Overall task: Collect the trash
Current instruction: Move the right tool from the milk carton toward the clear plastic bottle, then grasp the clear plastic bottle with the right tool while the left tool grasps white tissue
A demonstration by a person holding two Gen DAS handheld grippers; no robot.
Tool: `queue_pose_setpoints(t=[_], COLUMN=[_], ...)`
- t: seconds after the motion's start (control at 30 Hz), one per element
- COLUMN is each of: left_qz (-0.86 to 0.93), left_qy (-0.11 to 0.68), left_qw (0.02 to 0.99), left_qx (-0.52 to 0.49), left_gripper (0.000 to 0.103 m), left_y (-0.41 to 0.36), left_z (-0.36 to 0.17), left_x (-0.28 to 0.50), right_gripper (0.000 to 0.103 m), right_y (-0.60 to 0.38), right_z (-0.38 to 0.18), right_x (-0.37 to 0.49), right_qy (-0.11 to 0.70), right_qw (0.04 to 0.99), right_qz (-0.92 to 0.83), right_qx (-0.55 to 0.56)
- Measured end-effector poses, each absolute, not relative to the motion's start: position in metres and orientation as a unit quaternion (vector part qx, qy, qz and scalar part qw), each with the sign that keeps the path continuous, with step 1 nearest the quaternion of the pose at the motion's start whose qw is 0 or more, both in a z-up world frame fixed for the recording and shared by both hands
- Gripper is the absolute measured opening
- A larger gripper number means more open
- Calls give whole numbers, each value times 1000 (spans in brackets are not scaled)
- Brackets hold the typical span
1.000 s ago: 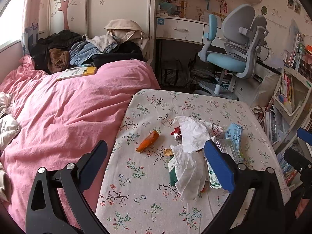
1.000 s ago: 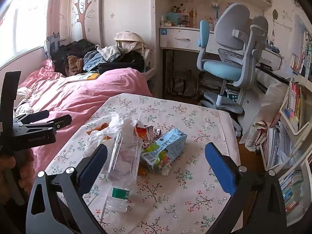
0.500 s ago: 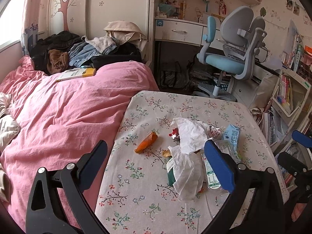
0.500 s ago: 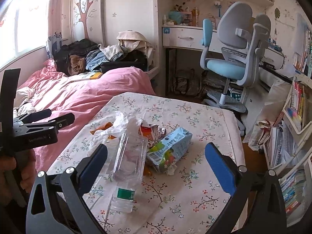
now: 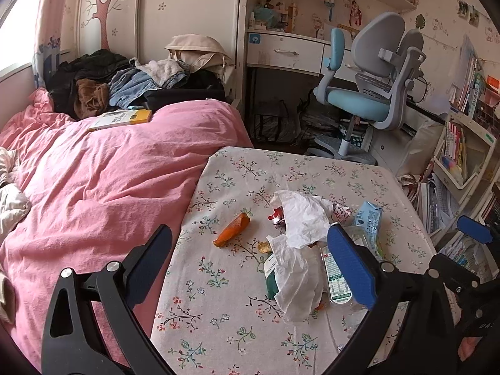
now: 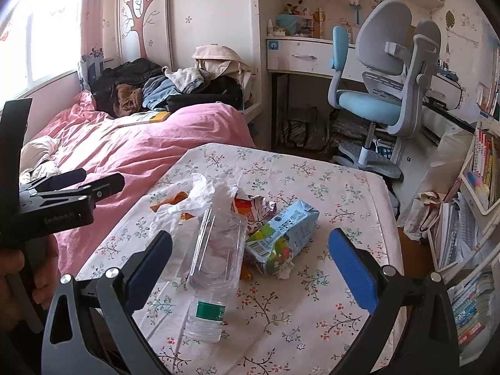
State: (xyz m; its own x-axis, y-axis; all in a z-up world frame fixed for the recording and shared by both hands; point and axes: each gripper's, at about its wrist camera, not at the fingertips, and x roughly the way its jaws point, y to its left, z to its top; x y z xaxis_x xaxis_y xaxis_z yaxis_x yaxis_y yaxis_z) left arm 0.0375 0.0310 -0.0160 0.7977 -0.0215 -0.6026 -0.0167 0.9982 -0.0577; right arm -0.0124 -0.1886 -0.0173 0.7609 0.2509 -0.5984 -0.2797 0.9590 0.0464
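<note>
Trash lies heaped on a table with a floral cloth [image 5: 225,328]. In the left wrist view I see an orange peel [image 5: 232,229], white crumpled tissues [image 5: 300,218], a clear plastic bottle [image 5: 336,273] and a blue drink carton [image 5: 368,218]. In the right wrist view the bottle [image 6: 215,256] lies nearest, with the carton [image 6: 281,234], a thin plastic bag [image 6: 187,200] and a red-white wrapper [image 6: 250,206] behind it. My left gripper [image 5: 250,262] is open and empty above the table's near side. My right gripper [image 6: 250,265] is open and empty, its jaws wide on either side of the bottle and carton, above them.
A bed with a pink duvet [image 5: 93,181] adjoins the table's left edge, with a clothes pile [image 5: 134,84] at its head. A blue-grey desk chair [image 5: 368,100] and a white desk [image 5: 287,53] stand behind. Bookshelves [image 5: 462,150] and stacked books fill the right side.
Both grippers have drawn back and risen slightly, so the trash sits a little lower and farther in both views. Both stay open; nothing on the table has moved.
</note>
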Motion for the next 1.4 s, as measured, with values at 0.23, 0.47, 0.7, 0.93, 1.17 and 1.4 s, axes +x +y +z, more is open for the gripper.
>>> queue_pose_setpoints(t=[0.23,0.47,0.7,0.93,1.17,1.4], left_qz=[-1,48,84,58,27,-14], left_qy=[318,333,344,377,400,424], left_qw=[948,941,933,923,915,905], left_qx=[-30,-35,-61,-57,-40,-40], left_gripper=[96,96,96,96,96,96], left_y=[30,49,73,66,51,32], left_z=[-15,-20,-27,-44,-60,-85], left_x=[38,45,48,57,67,77], right_gripper=[96,96,96,81,56,55], right_y=[-185,-174,-155,-152,-155,-180], right_z=[-21,-36,-54,-72,-90,-79], right_x=[-11,-4,2,19,34,21], right_qy=[320,345,367,400,443,431], right_qw=[935,925,913,898,873,872], right_qz=[148,160,175,182,197,216], right_qx=[-23,-28,-42,-10,46,88])
